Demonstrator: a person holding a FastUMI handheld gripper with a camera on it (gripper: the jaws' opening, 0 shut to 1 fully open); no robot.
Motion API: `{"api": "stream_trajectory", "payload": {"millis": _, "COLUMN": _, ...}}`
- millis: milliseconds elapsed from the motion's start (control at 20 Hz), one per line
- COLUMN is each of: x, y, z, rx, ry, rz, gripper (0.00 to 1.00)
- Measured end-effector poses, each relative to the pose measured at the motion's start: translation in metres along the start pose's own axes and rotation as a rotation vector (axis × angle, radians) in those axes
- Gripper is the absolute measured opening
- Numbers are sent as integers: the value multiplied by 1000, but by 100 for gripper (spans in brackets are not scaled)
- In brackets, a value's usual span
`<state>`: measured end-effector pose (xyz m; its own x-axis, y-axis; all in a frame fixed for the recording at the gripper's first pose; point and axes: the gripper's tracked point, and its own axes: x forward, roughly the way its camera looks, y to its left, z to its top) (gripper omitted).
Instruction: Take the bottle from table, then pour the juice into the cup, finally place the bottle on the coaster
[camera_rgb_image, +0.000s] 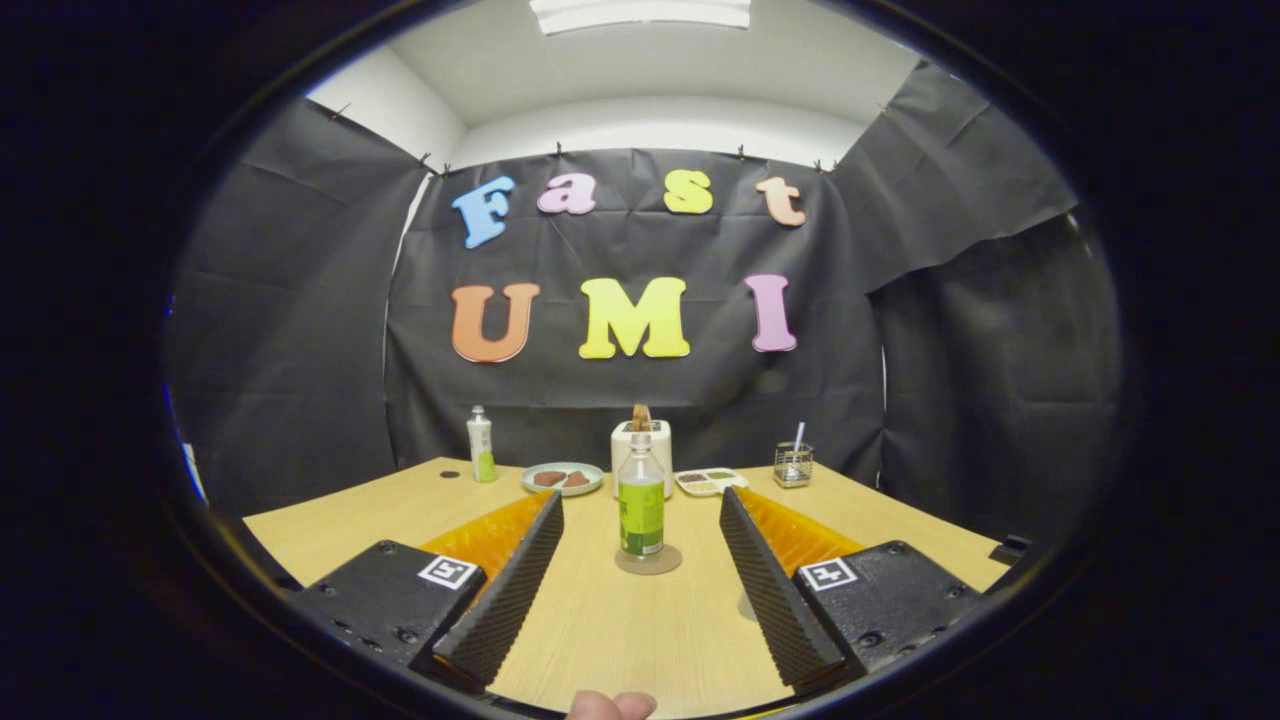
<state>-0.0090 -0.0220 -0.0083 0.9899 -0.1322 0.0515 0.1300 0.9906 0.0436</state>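
Note:
A clear bottle (641, 515) with a green label and juice low in it stands upright on a round coaster (650, 564) on the wooden table (600, 630). My gripper (641, 497) is open. The bottle sits centred between the two fingertips, with a wide gap on each side and neither finger touching it. A pale curved edge (745, 604), possibly the cup, peeks out beside the right finger; most of it is hidden.
Along the back of the table stand a second small bottle (481, 446), a plate (562, 479) with brown pieces, a white toaster (641, 442), a divided tray (711, 481) and a wire holder (793, 464). A person's fingertip (610, 706) shows between the fingers' bases.

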Motion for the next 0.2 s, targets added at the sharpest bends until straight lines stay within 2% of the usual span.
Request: {"api": "stream_trajectory", "payload": {"millis": 200, "x": 1, "y": 0, "z": -1, "rx": 2, "ry": 2, "rz": -2, "gripper": 100}}
